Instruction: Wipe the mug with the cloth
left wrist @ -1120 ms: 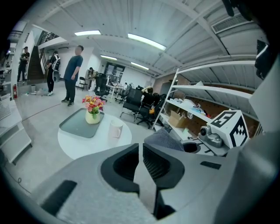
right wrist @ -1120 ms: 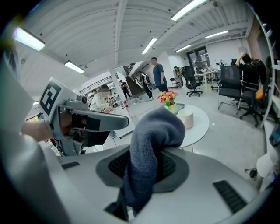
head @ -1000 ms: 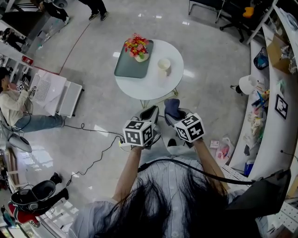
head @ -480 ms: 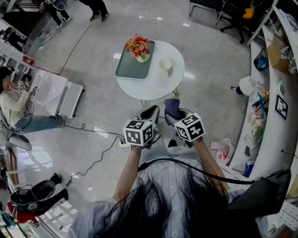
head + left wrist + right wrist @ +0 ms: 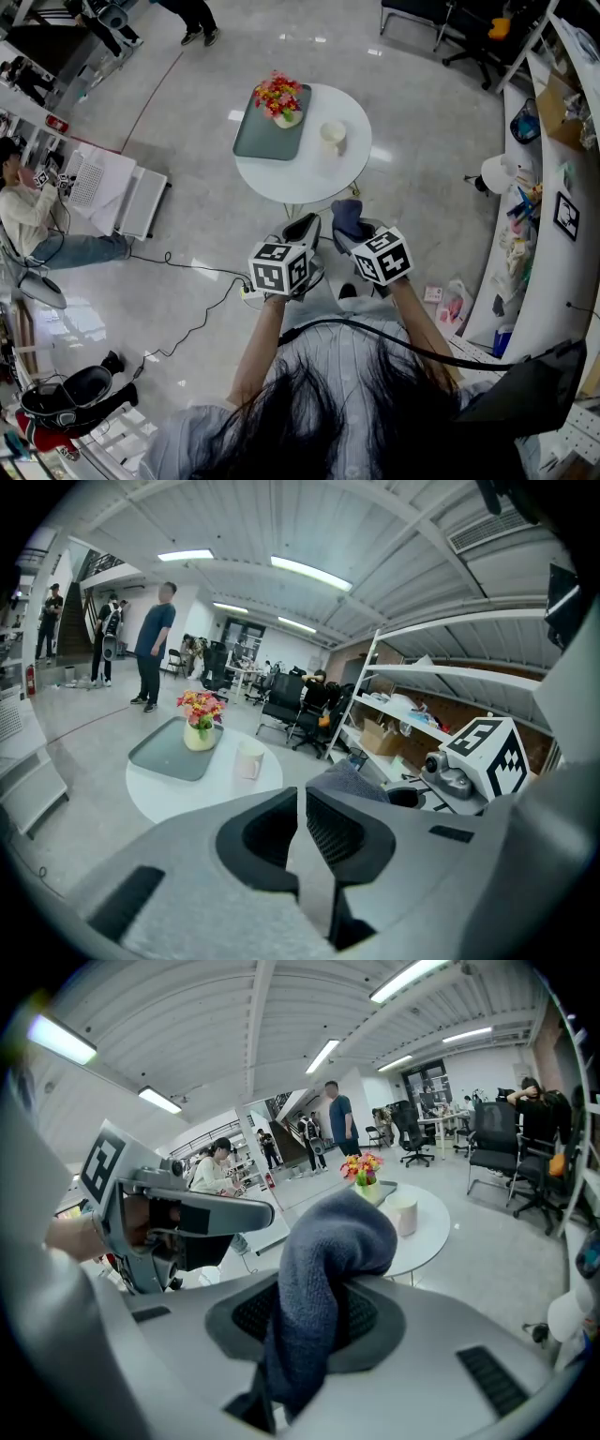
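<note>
Looking steeply down, I see both grippers held close to the body, side by side, near the table but short of its near edge. The right gripper (image 5: 305, 1321) pinches a dark blue cloth (image 5: 323, 1241), which rises from between its jaws and folds over at the top. The left gripper (image 5: 300, 832) has its jaws pressed together, with only a thin slit between them and nothing in it.

The mug (image 5: 331, 135), cream-coloured and upright, stands on the right half of a round white table (image 5: 314, 183), well apart from both grippers. Just left of the mug lies a grey-green tray (image 5: 261, 141). At the tray's far end sits a pale vase of red and yellow flowers (image 5: 277, 96).

A strip of glossy grey floor (image 5: 412, 202) lies between the grippers and the table. A black cable (image 5: 192, 267) trails across the floor at the left, near a white cart (image 5: 112, 187). A seated person (image 5: 33, 225) is at the far left edge. Along the right runs a white counter (image 5: 539, 281) crowded with small items, and black office chairs (image 5: 469, 33) stand at the far right.

In the left gripper view, a standing person (image 5: 155, 639) is beyond the table, under a white ceiling with strip lights (image 5: 305, 572).
</note>
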Demonstrator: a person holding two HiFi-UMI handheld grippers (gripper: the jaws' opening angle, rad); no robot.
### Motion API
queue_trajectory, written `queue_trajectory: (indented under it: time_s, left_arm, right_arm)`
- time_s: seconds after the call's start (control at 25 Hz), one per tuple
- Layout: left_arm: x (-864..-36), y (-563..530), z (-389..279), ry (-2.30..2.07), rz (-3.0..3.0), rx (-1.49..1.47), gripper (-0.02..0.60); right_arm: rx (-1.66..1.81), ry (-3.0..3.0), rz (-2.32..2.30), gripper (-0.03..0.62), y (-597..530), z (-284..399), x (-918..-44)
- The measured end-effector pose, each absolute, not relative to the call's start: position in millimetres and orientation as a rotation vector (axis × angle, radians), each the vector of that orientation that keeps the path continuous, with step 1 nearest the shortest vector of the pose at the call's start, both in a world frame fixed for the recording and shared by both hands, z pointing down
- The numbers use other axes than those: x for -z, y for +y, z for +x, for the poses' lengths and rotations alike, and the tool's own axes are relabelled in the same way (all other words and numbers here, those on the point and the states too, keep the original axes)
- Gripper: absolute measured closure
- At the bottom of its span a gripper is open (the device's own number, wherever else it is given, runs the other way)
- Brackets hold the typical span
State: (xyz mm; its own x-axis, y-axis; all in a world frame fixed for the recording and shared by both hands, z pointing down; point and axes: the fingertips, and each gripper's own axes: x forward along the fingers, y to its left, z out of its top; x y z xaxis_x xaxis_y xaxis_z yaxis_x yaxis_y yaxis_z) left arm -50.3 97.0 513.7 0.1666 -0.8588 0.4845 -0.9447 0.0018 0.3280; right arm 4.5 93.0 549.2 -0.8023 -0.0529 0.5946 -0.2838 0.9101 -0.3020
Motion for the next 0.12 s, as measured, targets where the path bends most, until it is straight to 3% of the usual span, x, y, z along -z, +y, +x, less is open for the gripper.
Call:
queue_trajectory:
  time_s: [0.12]
  left_arm:
    - [-513.6,96.8,-51.3,-1.704,1.864,-0.190,0.540]
  right_arm:
    - [-0.506,-2.465,0.240,0.493,92.2,3.8,-548.9]
